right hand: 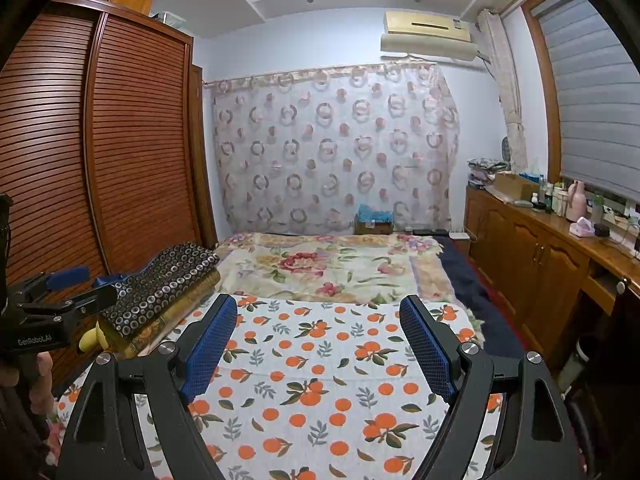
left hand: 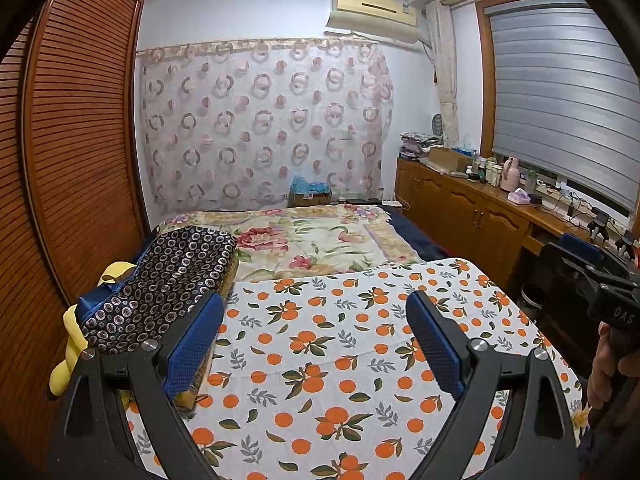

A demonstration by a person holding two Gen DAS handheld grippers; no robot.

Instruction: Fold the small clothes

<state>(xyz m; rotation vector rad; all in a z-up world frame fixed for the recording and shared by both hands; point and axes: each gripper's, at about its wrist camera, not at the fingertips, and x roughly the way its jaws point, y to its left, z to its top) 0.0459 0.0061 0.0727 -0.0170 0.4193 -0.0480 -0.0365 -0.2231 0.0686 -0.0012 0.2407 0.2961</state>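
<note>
Item: folded dark cloth (left hand: 168, 280), black with a dense print of small pale rings; it lies as a flat, thick pad at the left edge of the bed (left hand: 320, 236), on top of a tan patterned bundle, with a blue strip and a yellow soft thing (left hand: 70, 344) beside it.

Surface: white cloth with oranges and leaves (left hand: 332, 360), spread smooth over the near part of the bed, one faint crease running across it. Beyond it, a floral blanket (right hand: 332, 264).

Left tongs (left hand: 316, 340): blue pads spread wide, nothing between them, poised above the orange-print cloth.

Right tongs (right hand: 320, 344): likewise spread wide and empty, above the same cloth.

Surroundings: slatted wooden wardrobe (right hand: 120, 152) left, wooden cabinet (right hand: 532, 256) right.
</note>
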